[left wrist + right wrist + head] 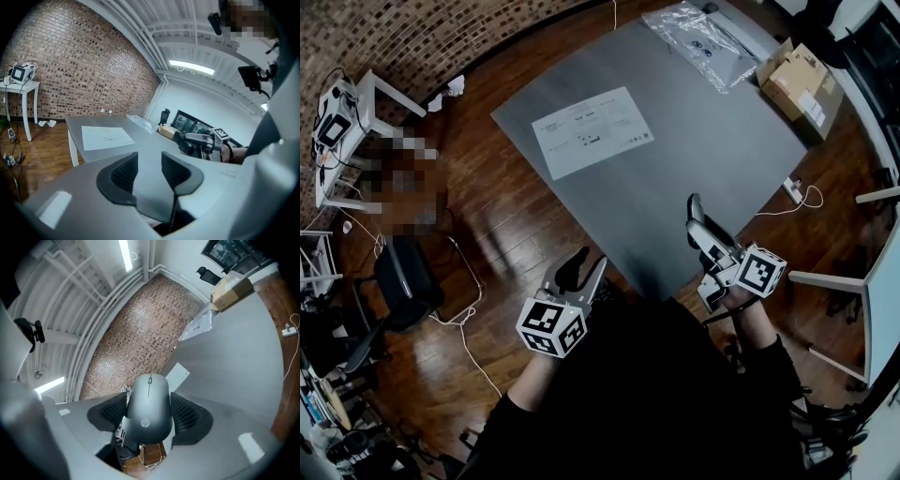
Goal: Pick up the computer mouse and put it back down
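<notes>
A: Right gripper (701,230)?
B: Jaws clenched on the computer mouse (149,404), 1 pad per side, held in the air at the bench's (694,131) near edge.
A: Left gripper (146,171)?
B: Jaws released, nothing between them.

Matt, smooth grey plastic for mouse (149,408); smooth matt table (694,159); glossy wood floor (516,234); rough brick wall (70,70); crinkled clear plastic bag (698,33); cardboard box (797,80).

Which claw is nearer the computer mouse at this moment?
Right. The right claw grips the computer mouse between its jaws, over the table. The left claw is open and empty, off beside the table's edge.
</notes>
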A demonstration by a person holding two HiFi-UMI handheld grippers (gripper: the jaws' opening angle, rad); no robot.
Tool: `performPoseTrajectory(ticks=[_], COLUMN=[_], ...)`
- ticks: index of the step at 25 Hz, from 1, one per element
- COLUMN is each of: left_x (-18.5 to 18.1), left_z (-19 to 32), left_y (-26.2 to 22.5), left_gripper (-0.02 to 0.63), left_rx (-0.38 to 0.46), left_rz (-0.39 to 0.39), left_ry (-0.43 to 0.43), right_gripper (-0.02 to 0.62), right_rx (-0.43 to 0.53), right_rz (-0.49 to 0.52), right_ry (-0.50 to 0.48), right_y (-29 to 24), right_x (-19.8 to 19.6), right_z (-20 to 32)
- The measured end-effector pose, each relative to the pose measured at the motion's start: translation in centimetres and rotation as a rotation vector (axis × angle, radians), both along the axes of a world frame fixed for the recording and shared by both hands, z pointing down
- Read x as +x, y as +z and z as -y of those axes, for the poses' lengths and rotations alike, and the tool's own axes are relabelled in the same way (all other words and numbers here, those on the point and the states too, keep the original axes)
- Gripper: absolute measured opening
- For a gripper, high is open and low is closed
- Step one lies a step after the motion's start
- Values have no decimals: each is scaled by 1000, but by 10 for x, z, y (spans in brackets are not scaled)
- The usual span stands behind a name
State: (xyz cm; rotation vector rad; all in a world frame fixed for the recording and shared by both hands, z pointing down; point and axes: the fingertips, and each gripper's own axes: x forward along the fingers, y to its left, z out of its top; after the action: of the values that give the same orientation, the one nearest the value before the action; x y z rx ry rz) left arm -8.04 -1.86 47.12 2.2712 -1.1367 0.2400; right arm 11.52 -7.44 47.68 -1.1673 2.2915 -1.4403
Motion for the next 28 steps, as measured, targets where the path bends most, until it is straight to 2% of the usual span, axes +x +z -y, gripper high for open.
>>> performPoseTrajectory(ticks=[8, 14, 18, 22, 28], left_x=[1, -1, -6, -11, -19], left_z=[1, 4, 4, 3, 2], left_y=[-1, -5, -8, -7, -5], left_gripper=[140, 140, 140, 140, 140], left_rx=[-1, 9, 16, 14, 8], left_rz=[10, 11, 8, 8, 10], left_ry=[-9, -22, -36, -50, -70], right_gripper=[298, 298, 298, 298, 298], right_rx=[166, 241, 279, 285, 263], right_rz=[154, 183, 248, 143, 131], right_ry=[22, -32, -92, -124, -123], right_y=[-83, -119, -136, -128, -119], right_x=[25, 9, -13, -29, -35], right_z=[17, 27, 29, 34, 39])
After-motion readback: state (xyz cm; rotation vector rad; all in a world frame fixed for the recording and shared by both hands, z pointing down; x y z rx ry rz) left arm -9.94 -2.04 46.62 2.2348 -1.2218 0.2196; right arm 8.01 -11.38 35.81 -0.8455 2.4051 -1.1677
